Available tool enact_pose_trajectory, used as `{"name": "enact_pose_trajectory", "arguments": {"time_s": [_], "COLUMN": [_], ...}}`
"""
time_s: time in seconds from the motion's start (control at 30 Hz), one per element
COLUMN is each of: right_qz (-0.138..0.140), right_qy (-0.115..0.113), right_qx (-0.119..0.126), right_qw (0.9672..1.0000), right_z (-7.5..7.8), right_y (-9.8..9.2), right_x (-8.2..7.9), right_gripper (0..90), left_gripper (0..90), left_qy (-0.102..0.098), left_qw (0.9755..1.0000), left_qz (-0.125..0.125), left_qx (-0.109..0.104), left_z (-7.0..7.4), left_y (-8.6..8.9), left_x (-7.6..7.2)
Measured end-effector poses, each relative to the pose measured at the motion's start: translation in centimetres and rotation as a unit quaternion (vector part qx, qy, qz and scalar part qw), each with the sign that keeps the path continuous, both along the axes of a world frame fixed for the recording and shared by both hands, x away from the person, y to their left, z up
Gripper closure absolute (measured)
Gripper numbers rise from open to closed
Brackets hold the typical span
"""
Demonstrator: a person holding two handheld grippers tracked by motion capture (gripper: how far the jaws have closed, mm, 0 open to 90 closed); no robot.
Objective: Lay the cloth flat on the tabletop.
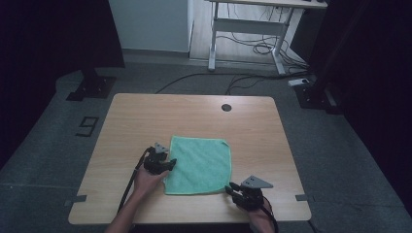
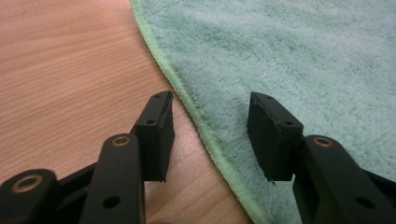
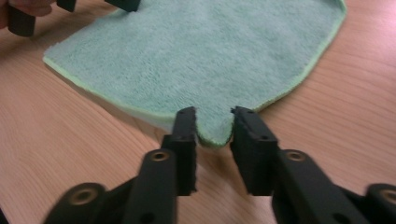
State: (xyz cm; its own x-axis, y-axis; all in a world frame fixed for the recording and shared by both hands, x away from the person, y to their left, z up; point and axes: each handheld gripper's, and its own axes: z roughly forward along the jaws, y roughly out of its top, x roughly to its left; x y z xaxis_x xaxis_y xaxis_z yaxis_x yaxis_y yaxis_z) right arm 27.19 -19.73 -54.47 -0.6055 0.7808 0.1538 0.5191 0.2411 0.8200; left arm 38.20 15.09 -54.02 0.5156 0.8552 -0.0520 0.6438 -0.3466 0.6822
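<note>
A dim room with a grey floor, trailing cables and a white-framed desk point(image 1: 248, 24) at the far wall surrounds a light wooden table point(image 1: 145, 116). On the table's near half lies a mint-green terry cloth point(image 1: 201, 162), spread flat and roughly square.

The left gripper point(image 1: 161, 164) sits at the cloth's left edge. In the left gripper view its jaws stand wide apart, straddling the stitched hem point(image 2: 187, 100): one jaw over bare wood, the other over the pile. The right gripper point(image 1: 239, 190) rests at the cloth's near right corner. In the right gripper view its jaws are apart but narrower, with the rounded corner point(image 3: 214, 133) poking between them, not yet pinched.

The step in hand looks like taking hold of the cloth at two points, likely to lift or fold it. To do this well, each gripper should slide low along the table so one jaw slips under the hem before closing. The right one needs only a small push forward for a deeper bite. The left should close squarely across the hem, not on pile alone.
</note>
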Motion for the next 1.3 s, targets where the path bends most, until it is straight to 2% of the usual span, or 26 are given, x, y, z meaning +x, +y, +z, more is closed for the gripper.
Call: {"name": "enact_pose_trajectory", "arguments": {"time_s": [0.07,0.13,0.23,0.3,0.37,0.43,0.57,0.67,0.83,0.9,1.03,1.2,1.3], "right_qz": [-0.007,-0.016,-0.023,-0.021,-0.022,-0.021,-0.012,0.004,0.017,0.014,0.013,0.014,0.018], "right_qy": [-0.004,-0.011,-0.022,-0.019,-0.018,-0.010,0.005,0.019,0.022,0.024,0.019,-0.005,-0.004], "right_qx": [0.008,0.021,0.019,0.019,0.017,0.016,0.008,-0.015,-0.033,-0.040,-0.043,-0.077,-0.080], "right_qw": [0.9999,0.9996,0.9993,0.9994,0.9994,0.9996,0.9999,0.9997,0.9991,0.9988,0.9988,0.9969,0.9966], "right_z": [0.3,1.0,1.8,1.9,1.9,1.6,0.8,-0.2,-0.5,-0.6,-0.7,-0.8,-0.8], "right_y": [-0.5,-0.8,-0.4,0.1,0.5,1.5,2.4,2.6,1.7,1.4,1.3,2.1,2.2], "right_x": [0.2,0.7,1.9,2.9,3.4,4.9,5.5,4.4,2.1,1.4,0.8,-0.1,-0.3], "right_gripper": [63.3,59.9,57.1,56.3,56.2,56.0,56.0,55.3,54.7,54.5,54.4,51.3,50.7], "left_gripper": [50.2,50.1,50.1,50.2,50.1,50.0,49.9,49.7,49.4,49.4,49.0,48.9,48.9], "left_qy": [0.004,0.002,-0.003,-0.004,-0.004,0.001,0.008,0.007,0.002,0.001,0.003,0.003,0.003], "left_qw": [1.0000,0.9999,0.9996,0.9993,0.9993,0.9993,0.9992,0.9993,0.9994,0.9994,0.9994,0.9994,0.9993], "left_qz": [-0.003,-0.002,-0.008,-0.015,-0.019,-0.027,-0.031,-0.033,-0.030,-0.030,-0.027,-0.028,-0.029], "left_qx": [-0.003,-0.016,-0.028,-0.034,-0.032,-0.026,-0.022,-0.018,-0.018,-0.018,-0.021,-0.021,-0.024], "left_z": [0.1,0.3,0.7,0.9,0.9,0.7,0.3,0.0,-0.1,-0.1,-0.1,-0.1,0.1], "left_y": [0.0,0.1,-0.2,-0.5,-0.8,-1.4,-1.9,-2.1,-2.1,-2.1,-2.1,-2.0,-1.8], "left_x": [-0.1,-0.3,-0.6,-0.8,-0.9,-0.8,-0.8,-0.9,-1.1,-1.2,-1.2,-1.5,-1.8]}}
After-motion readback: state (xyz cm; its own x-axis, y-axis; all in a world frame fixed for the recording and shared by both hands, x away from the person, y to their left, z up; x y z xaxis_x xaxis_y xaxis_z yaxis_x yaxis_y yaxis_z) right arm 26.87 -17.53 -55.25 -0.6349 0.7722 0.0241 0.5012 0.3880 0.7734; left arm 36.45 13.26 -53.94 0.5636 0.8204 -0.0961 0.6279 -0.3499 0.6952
